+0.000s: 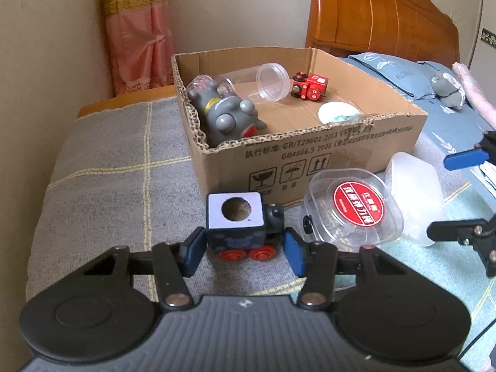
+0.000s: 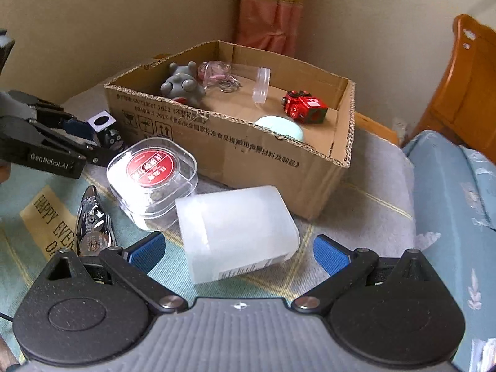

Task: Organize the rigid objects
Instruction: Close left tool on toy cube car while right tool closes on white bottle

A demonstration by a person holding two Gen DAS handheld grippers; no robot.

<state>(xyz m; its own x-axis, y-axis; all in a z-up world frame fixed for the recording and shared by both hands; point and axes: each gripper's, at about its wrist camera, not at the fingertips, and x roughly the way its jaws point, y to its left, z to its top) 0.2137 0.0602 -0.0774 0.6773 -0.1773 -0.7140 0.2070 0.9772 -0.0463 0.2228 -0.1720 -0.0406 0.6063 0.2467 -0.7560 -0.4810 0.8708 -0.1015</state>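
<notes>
Several toys already lie in the box (image 1: 310, 152). Left gripper (image 1: 245, 249) has its jaws clamped on the train (image 1: 238, 226) on the bed beside it; right gripper (image 2: 238, 252), jaws wide, straddles the tub (image 2: 238, 232). Jar (image 2: 152, 176) and clippers (image 2: 93, 226) remain out.

Bed (image 1: 102, 167) carries everything: grey checked blanket with pale yellow lines, teal cloth nearer camera. Directly on it: cardboard box (image 1: 310, 155), dark toy train (image 1: 238, 226) in front of box, clear container with red label (image 2: 152, 183), frosted white container (image 2: 238, 229) lying on side, nail clipper (image 2: 93, 226), blue pillow (image 1: 400, 71) behind box.
</notes>
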